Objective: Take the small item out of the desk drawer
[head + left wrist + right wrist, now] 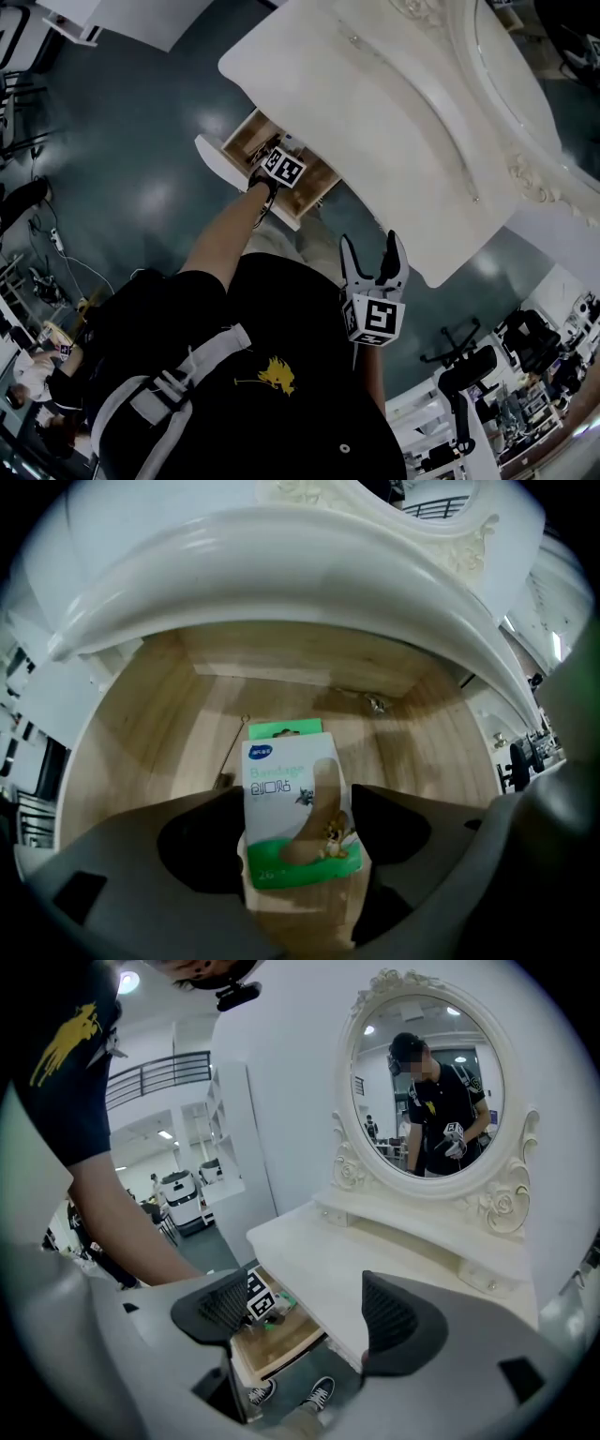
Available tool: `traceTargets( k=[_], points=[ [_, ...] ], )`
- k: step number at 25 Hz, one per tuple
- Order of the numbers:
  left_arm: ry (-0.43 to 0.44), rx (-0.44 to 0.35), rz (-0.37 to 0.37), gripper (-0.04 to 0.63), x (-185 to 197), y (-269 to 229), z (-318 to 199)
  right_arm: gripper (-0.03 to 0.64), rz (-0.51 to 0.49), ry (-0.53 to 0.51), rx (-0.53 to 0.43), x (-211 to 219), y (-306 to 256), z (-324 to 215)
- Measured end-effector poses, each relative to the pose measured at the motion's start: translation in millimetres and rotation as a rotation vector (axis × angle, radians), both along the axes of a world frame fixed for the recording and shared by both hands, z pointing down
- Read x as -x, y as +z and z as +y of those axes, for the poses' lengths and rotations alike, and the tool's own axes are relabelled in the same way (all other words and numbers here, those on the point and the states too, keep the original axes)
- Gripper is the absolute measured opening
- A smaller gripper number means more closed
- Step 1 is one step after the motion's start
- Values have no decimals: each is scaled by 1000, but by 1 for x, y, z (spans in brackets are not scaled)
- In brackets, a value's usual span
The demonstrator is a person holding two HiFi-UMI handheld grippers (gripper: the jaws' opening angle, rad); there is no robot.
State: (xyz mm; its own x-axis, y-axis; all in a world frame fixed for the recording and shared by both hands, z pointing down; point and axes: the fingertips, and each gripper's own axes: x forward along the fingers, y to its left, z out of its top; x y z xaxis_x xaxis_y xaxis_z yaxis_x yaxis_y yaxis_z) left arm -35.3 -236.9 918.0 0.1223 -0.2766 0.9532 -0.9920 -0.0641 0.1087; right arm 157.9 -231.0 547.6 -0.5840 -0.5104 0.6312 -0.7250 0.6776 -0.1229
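Right gripper (pixel 370 246) is hovering by the person's torso, its fingers standing apart around nothing, well away from the work. Left gripper (pixel 300 855) is reaching steeply down into the open drawer (pixel 239 141) and is the one doing the job. Its fingers are closing on the bandage box (pixel 298 808), one pad against each long edge. The box is lying face up on the wooden drawer floor, dead between the fingers, with its long axis running away toward the drawer's back wall. Beyond that, the white desk (pixel 375 122) top is overhanging the rear of the drawer. Judgement: the lift is wanting to go up and back toward the person, clear of that edge. Mirror (pixel 427 1082) is standing farthest off.
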Motion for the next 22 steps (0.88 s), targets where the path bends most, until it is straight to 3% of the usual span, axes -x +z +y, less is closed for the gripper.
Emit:
traceTargets(
  k=[8,13,19,22],
  points=[
    [-113,46,160,360,-7,-40,16,396,-22,-23,-20,28,-11,23],
    [-150,25,175,360,9,-82,32,396,-42,-22,-32,51,-16,44],
    [-94,-89,183,360,22,-135,70,396,-63,9,-92,81,-34,62],
    [-70,-224,194,360,27,-165,81,396,-66,45,-130,85,-44,69]
  ],
)
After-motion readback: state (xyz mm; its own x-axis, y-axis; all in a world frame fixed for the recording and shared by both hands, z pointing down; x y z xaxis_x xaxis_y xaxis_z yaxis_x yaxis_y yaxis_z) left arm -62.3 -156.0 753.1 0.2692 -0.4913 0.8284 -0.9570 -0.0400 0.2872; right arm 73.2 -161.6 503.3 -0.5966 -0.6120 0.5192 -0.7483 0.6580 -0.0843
